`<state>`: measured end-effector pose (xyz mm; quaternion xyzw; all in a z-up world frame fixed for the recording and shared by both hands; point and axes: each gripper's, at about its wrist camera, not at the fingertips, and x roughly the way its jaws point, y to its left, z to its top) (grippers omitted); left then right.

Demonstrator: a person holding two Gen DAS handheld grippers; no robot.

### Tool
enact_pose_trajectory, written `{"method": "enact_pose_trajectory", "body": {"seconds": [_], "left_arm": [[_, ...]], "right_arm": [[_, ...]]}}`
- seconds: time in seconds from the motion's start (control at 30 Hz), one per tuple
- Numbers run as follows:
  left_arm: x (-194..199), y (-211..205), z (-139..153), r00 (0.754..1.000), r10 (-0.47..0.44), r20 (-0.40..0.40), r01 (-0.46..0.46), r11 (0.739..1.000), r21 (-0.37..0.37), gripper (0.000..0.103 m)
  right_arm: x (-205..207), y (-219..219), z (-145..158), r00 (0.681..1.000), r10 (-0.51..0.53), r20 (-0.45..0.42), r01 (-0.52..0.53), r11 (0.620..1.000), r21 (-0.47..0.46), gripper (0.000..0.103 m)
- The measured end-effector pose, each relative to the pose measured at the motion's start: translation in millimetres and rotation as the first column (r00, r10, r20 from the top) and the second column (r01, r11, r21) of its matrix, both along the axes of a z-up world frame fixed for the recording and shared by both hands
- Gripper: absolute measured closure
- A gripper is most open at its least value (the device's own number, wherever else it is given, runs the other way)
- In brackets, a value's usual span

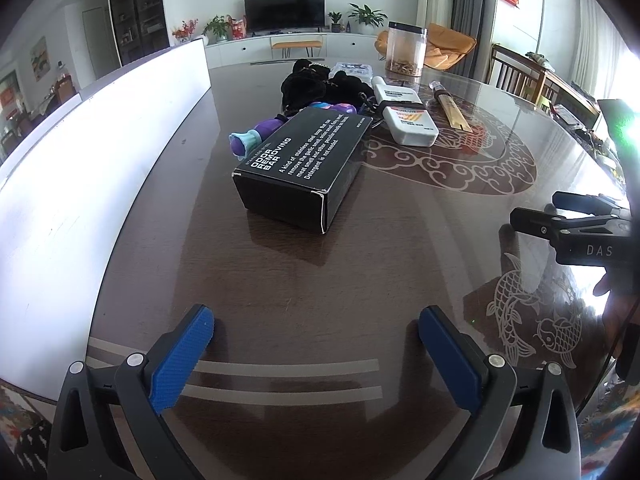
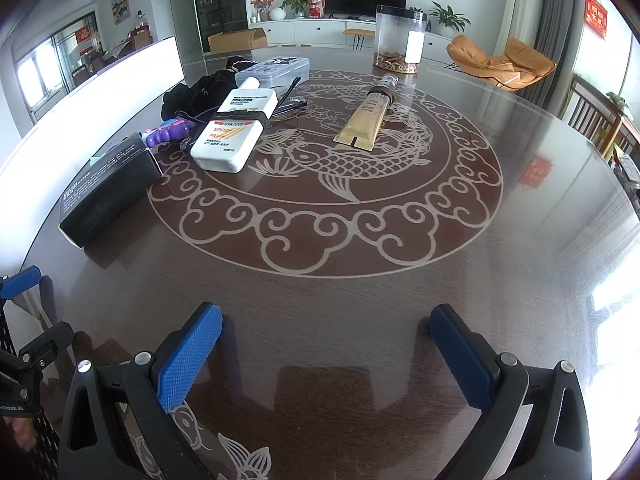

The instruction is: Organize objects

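Note:
A black "Odor Removing Bar" box (image 1: 308, 162) (image 2: 108, 192) lies on the dark round table (image 1: 320, 280), straight ahead of my left gripper (image 1: 316, 326), which is open and empty. Behind the box lie a purple toy (image 1: 260, 130) (image 2: 168, 132), a white sunscreen bottle (image 1: 406, 114) (image 2: 236, 132), black cloth (image 1: 316, 84) (image 2: 196, 94) and a gold tube (image 1: 454, 110) (image 2: 368, 120). My right gripper (image 2: 326, 322) is open and empty over bare table, far short of the objects. It also shows at the right edge of the left wrist view (image 1: 536, 212).
A clear canister (image 2: 400, 40) (image 1: 404, 48) stands at the far side of the table. A clear plastic case (image 2: 274, 70) lies behind the bottle. A white board (image 1: 100, 152) runs along the table's left side. Chairs stand at the right.

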<state>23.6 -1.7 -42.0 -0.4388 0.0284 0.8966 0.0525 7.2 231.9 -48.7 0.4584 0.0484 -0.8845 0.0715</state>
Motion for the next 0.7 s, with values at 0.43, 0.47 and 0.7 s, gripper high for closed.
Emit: {"method": "enact_pose_trajectory", "body": {"seconds": [0.43,0.47,0.7], "left_arm": [[1.2,-2.5,-0.3,1.0,0.002,-0.003,-0.002,1.0,0.002,0.0],[1.3,-3.2,-0.4,1.0,0.004,-0.003,-0.004,1.0,0.002,0.0],[1.8,-4.5,-0.8,1.0,0.006,-0.003,-0.006,1.0,0.002,0.0]], "right_arm": [[0.1,-0.1,0.1,1.0,0.0,0.0,0.0,1.0,0.0,0.0],[0.1,-0.5,0.1,1.0,0.0,0.0,0.0,1.0,0.0,0.0],[0.1,-0.2,0.1,1.0,0.0,0.0,0.0,1.0,0.0,0.0]]}}
